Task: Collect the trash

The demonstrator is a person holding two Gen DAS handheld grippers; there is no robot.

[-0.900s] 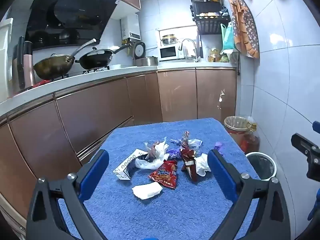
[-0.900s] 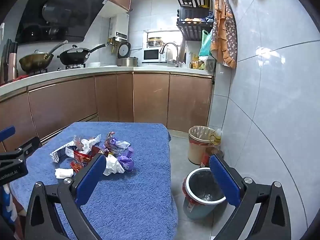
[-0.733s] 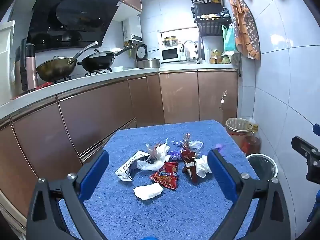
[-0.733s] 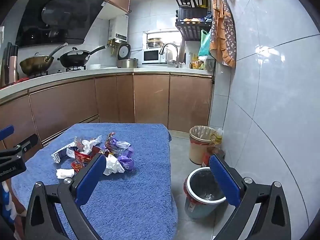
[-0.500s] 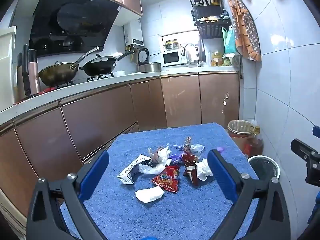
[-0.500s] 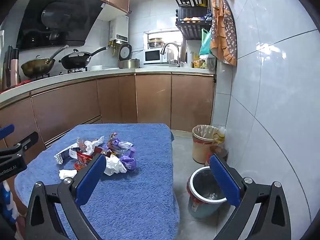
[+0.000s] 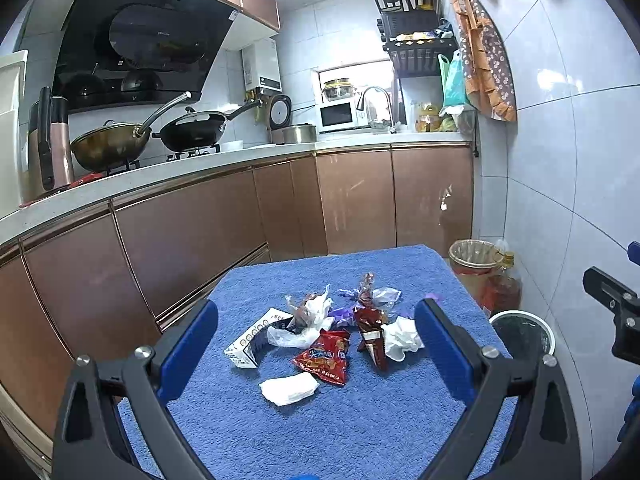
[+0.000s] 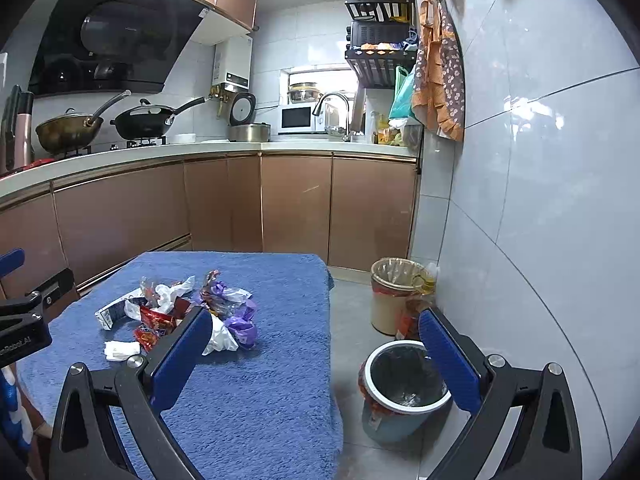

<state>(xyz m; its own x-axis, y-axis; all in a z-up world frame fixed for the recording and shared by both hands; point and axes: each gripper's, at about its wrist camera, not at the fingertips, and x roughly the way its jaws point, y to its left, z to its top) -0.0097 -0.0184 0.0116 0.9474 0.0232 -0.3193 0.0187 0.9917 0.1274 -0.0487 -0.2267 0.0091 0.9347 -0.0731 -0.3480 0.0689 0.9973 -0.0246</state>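
While the left wrist camera looks down, the left tongs (image 7: 316,344) hang wide apart over the table (image 7: 360,432) with its blue cloth, and they hold nothing. Since half a second ago this view has hardly changed; the trash sits only a tiny bit lower between the blue fingers, so the tongs have drifted very little. A small heap of trash lies in the middle of the table: a red snack bag (image 7: 325,356), a white folded tissue (image 7: 289,389) just in front of it, a torn white box (image 7: 256,338) on the left, a dark red wrapper (image 7: 372,336) and a crumpled white tissue (image 7: 402,338) on the right. Nothing has been picked up yet. On the floor past the right edge of the table stands a round bin (image 7: 522,334). From the right wrist camera, the right tongs (image 8: 316,352) are also wide apart and hold nothing. They sit between the heap and the bin (image 8: 404,380), whose dark inside shows. This view too is nearly the same as half a second ago, only shifted slightly. A purple wrapper (image 8: 242,320) lies at the near side of the heap. I think the job is only starting, and one pair of tongs must come down on a piece next.
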